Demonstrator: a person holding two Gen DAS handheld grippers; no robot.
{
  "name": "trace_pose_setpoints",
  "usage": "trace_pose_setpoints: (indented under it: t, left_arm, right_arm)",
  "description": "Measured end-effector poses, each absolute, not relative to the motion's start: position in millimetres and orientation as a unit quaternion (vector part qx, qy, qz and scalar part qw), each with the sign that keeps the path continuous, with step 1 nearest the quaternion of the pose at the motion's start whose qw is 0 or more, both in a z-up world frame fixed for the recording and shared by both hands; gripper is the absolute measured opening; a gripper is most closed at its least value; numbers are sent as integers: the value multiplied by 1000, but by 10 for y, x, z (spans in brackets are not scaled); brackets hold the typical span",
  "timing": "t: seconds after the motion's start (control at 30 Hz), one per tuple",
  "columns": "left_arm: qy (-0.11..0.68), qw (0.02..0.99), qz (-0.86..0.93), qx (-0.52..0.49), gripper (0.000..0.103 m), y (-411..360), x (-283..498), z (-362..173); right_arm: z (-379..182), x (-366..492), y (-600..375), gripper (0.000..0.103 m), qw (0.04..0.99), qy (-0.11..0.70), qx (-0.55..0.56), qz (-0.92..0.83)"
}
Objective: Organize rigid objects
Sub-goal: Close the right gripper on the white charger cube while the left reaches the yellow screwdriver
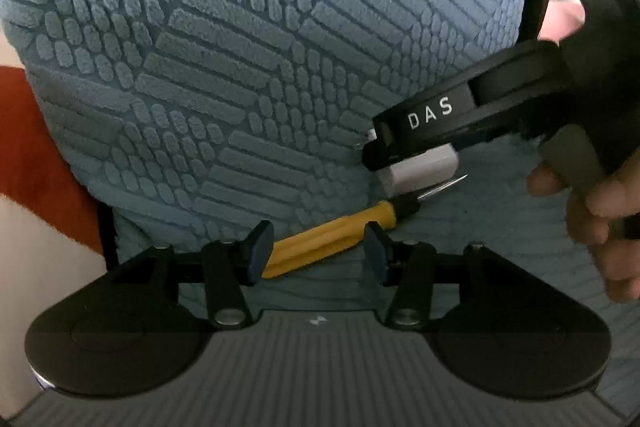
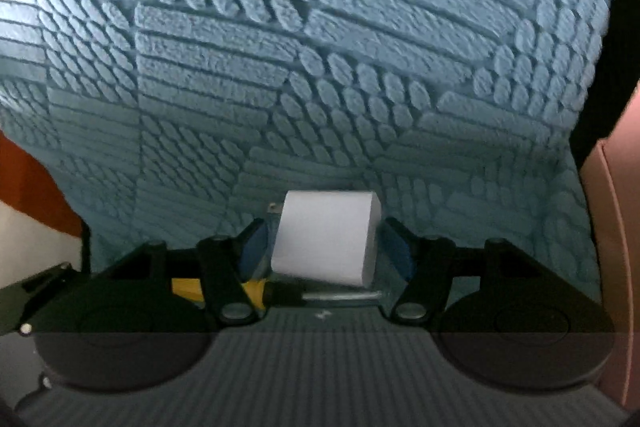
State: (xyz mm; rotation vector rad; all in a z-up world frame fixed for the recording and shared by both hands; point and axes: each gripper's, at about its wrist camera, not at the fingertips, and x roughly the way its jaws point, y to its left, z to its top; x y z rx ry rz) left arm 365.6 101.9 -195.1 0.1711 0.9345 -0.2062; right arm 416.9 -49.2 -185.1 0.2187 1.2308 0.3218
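Charger block: white, boxy w/ rounded edges; sits between the pads of the right tool, above the blue textured mat. In left view it hangs under that tool's black finger, just above the screwdriver's shaft.
Block handling (judged): light, rigid, smooth plastic, so likely slippery; flat broad faces are the best purchase, pads square on, near mid-body. Prongs not for gripping.
Block axis: metal prong shows at upper-left corner, so plug end points away from the right cam and slightly left; long axis runs approx. along the fingers, tilted a little.
Screwdriver: yellow handle, thin steel shaft; lies on the mat between the left tool's fingers, not touched. Long axis diagonal; tip points up-right toward the right tool.
Screwdriver handling (judged): stiff, light; fluted handle gives grip, take it mid-handle, across the axis; shaft is thin and would roll.
Right tool state: pads look to bear on the block's two sides, so clamped on it; contact on rt. side partly hidden.
Left tool state: fingers apart, straddling the handle, holding nothing.
Surroundings: orange cloth at left edge; person's hand on the right tool's grip.
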Motion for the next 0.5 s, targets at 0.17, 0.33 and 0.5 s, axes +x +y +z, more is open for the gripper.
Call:
trace_pose_setpoints:
  t: [0.17,0.33,0.5]
  left_arm:
    - [454,880,-99,100,56,1062,3746,-2031]
    - [456,877,-107,107,56,1085,3767,-2025]
    - [448,876,-125,126,56,1090,3780,-2058]
  right_arm:
    - [-1864,4138,-369,60,804,571,83,146]
    - [-1854,4127,-287,59,800,578,81,139]
    - [-1760,4158,-334,58,809,566,77,140]
